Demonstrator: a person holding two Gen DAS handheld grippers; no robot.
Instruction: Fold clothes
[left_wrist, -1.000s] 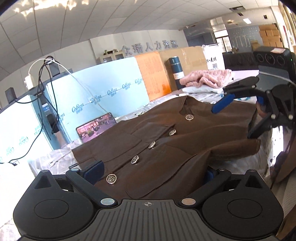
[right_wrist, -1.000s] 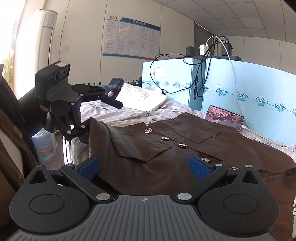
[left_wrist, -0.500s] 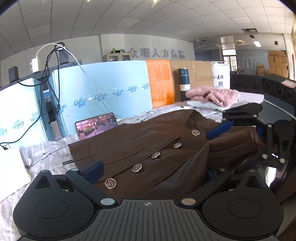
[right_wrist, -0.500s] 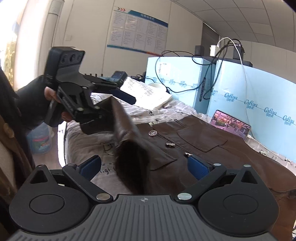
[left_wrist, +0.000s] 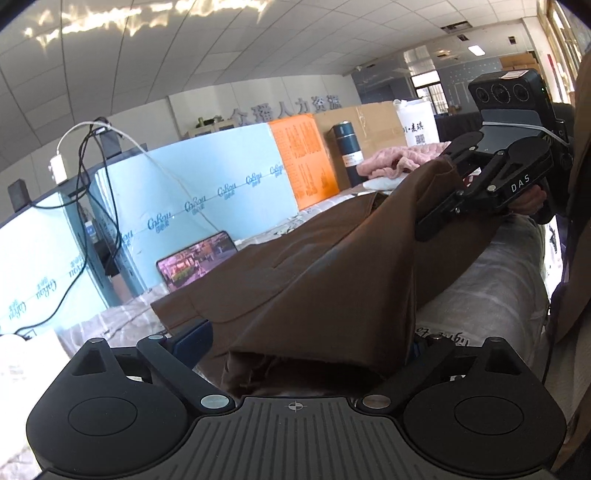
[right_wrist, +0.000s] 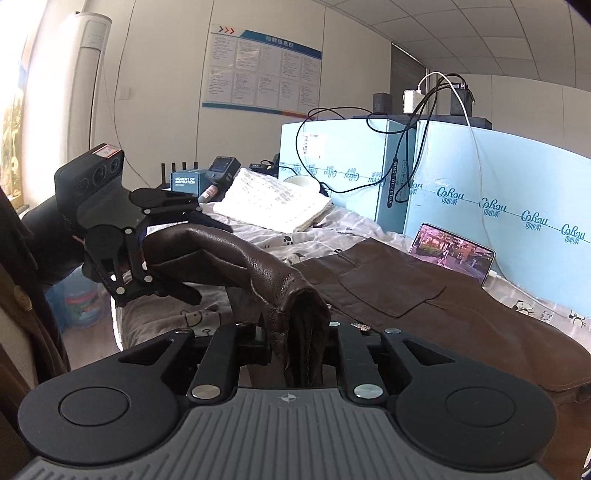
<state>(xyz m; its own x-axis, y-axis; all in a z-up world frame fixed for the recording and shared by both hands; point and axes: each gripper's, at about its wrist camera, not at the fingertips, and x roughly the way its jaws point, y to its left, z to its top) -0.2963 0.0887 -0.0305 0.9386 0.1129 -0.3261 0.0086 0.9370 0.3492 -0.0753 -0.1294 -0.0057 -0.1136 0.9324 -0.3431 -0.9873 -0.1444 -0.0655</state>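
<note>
We're in an office: tiled ceiling (left_wrist: 332, 44) overhead, a notice board (right_wrist: 262, 70) on the wall, big lettering (left_wrist: 286, 109) across the far wall, stacked cartons (left_wrist: 517, 62) in the corner, an air conditioner (right_wrist: 88, 81) standing by.

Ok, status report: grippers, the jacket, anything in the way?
Right gripper closing on the brown jacket edge. Left gripper clamped on the same raised edge. Phone beyond the far hem, not blocking.
</note>
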